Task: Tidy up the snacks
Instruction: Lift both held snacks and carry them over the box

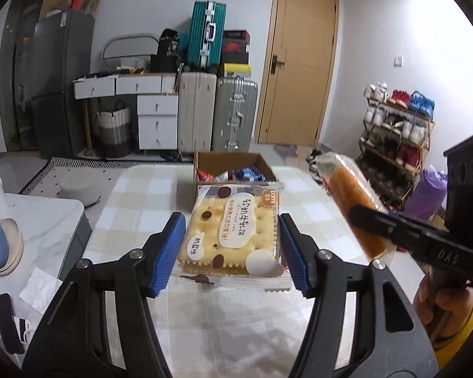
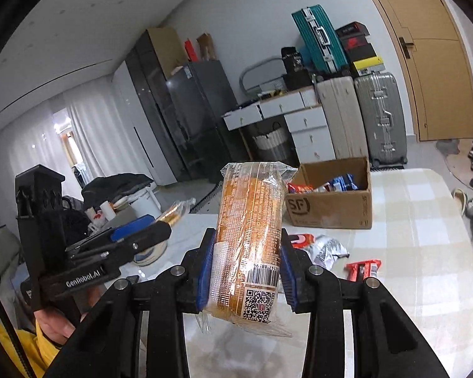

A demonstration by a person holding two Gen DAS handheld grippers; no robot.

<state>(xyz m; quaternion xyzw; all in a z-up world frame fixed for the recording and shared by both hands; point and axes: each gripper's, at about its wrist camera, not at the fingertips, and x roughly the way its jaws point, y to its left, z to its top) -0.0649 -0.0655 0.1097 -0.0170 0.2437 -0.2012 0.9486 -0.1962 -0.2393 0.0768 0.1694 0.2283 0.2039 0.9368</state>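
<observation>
A: Two grippers were loaded. The left gripper (image 1: 231,245) pinched a flat, square cracker pack (image 1: 233,236) above the checked desk (image 1: 135,201); the right gripper (image 2: 244,271) clamped a long, glossy cake roll (image 2: 249,239).

B: Slippery film might have let either slide before the cardboard box (image 2: 331,211).
</observation>
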